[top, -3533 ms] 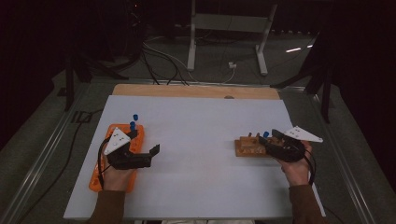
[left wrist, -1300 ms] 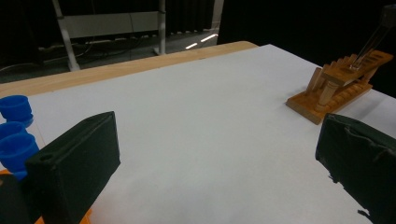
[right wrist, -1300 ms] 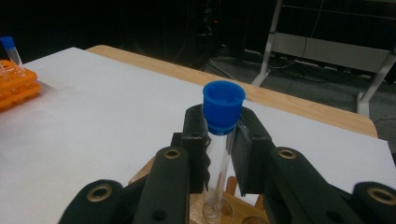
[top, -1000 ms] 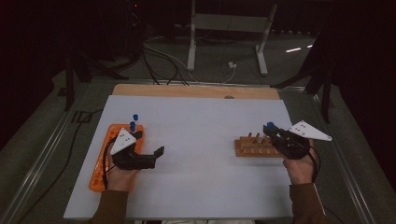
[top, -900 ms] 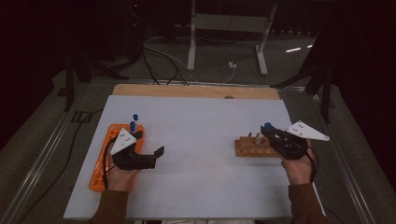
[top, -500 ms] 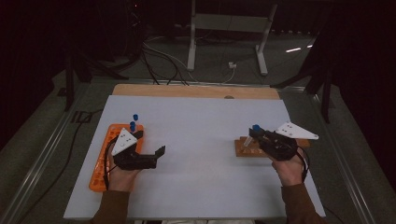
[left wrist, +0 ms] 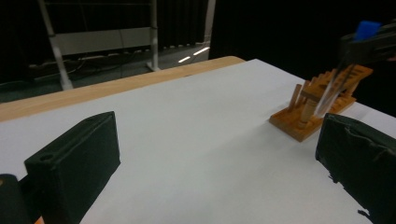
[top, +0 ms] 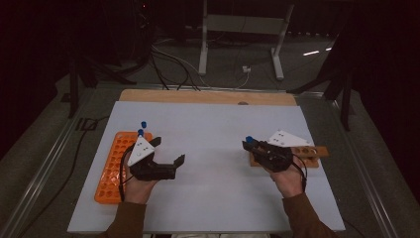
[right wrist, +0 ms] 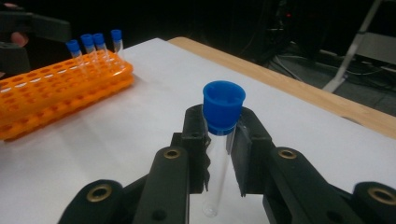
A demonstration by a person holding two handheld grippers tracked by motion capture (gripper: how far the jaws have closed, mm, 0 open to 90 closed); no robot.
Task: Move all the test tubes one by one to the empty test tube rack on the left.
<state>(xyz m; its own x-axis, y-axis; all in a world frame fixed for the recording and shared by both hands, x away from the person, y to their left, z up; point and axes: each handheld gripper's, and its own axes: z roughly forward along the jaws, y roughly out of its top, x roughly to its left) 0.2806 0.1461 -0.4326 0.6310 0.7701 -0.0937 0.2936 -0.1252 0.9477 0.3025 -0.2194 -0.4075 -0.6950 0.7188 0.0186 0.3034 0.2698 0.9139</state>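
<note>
A dark room, cables [top: 168,54] on the floor [top: 237,64], metal stand [top: 242,25] behind.

Seen from the high view, the tube rack [top: 111,171] lay on the table [top: 213,129] at about eight o'clock, with capped tubes [top: 142,128] standing in its far end. The wooden stand [top: 309,152] lay at about four o'clock, well apart from the rack. The left gripper [top: 168,151] sat just at three o'clock of the rack; the right gripper [top: 247,144], with a tube [top: 249,140] between its jaws, was at nine o'clock of the stand.
</note>
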